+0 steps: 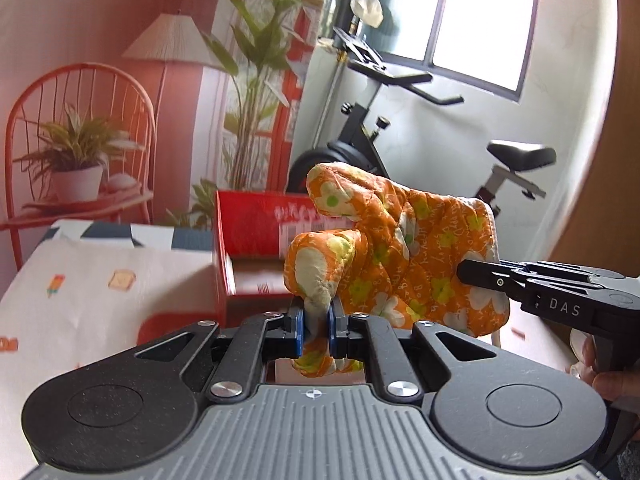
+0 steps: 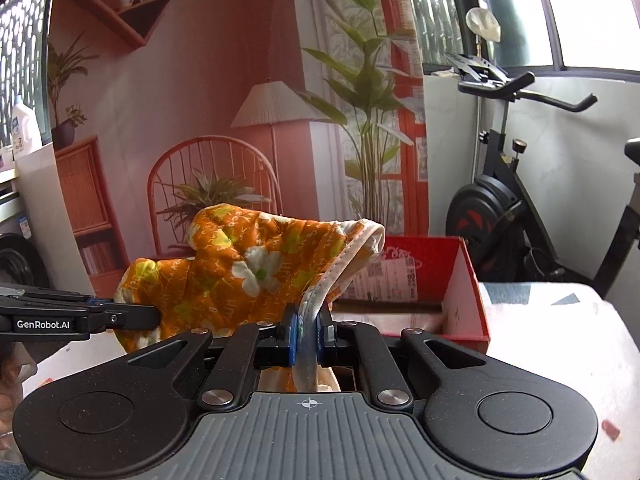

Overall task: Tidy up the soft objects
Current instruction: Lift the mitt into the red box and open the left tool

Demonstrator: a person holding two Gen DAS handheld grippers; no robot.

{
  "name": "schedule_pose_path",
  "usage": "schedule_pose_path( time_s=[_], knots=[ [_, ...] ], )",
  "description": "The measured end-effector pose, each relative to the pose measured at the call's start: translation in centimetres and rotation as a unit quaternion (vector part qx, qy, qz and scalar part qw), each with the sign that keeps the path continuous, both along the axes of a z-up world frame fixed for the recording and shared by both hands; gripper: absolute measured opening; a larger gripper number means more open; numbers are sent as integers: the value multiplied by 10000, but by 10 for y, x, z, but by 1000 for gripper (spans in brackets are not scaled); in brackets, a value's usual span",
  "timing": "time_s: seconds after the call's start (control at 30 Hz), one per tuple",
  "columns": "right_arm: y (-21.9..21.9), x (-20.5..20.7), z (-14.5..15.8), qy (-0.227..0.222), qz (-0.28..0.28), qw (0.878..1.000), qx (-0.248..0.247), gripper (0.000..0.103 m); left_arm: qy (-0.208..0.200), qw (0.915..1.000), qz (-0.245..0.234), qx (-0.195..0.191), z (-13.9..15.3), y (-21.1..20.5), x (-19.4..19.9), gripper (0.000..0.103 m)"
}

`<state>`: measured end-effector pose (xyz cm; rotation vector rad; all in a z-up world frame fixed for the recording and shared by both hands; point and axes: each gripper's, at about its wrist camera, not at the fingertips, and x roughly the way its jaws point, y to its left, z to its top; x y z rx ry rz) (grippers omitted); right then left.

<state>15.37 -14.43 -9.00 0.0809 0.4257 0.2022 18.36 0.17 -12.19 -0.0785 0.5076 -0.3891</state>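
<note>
An orange oven mitt (image 1: 404, 256) with white and yellow flowers hangs in the air between both grippers. My left gripper (image 1: 318, 320) is shut on its thumb end, the blue pads pinching the fabric. The right gripper (image 1: 472, 270) enters that view from the right and grips the mitt's cuff end. In the right wrist view my right gripper (image 2: 307, 330) is shut on the white-trimmed cuff of the oven mitt (image 2: 248, 268), and the left gripper (image 2: 152, 318) reaches in from the left onto the thumb end. A red box (image 2: 460, 284) stands open behind the mitt.
The red box (image 1: 248, 240) sits on a table with a white patterned cloth (image 1: 92, 288). Behind it hang a printed backdrop of a chair, lamp and plants, and an exercise bike (image 1: 400, 136) stands by the window. A person's hand (image 1: 608, 376) shows at the right edge.
</note>
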Motion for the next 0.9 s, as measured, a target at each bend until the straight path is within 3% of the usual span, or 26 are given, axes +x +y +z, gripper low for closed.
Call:
schedule_pose_path(
  time_s=[0.2,0.4,0.5,0.7,0.9],
  knots=[
    [-12,61,29,-212,18,9993,-312,8,-79,9998,155,-85,19,-16,50,12],
    [-33,120,20,-85,-163,9993,-318,8,139,9997,183,-31,9,-35,99,12],
    [-43,146,1,218,-224,9988,-386,8,492,9986,136,99,-8,-44,124,12],
    [-58,178,-50,1320,-400,9899,-320,8,1287,9911,-108,323,-41,-56,152,12],
    [-64,188,-80,2038,-492,9774,-271,8,1506,9863,-349,574,-55,-59,155,14]
  ],
)
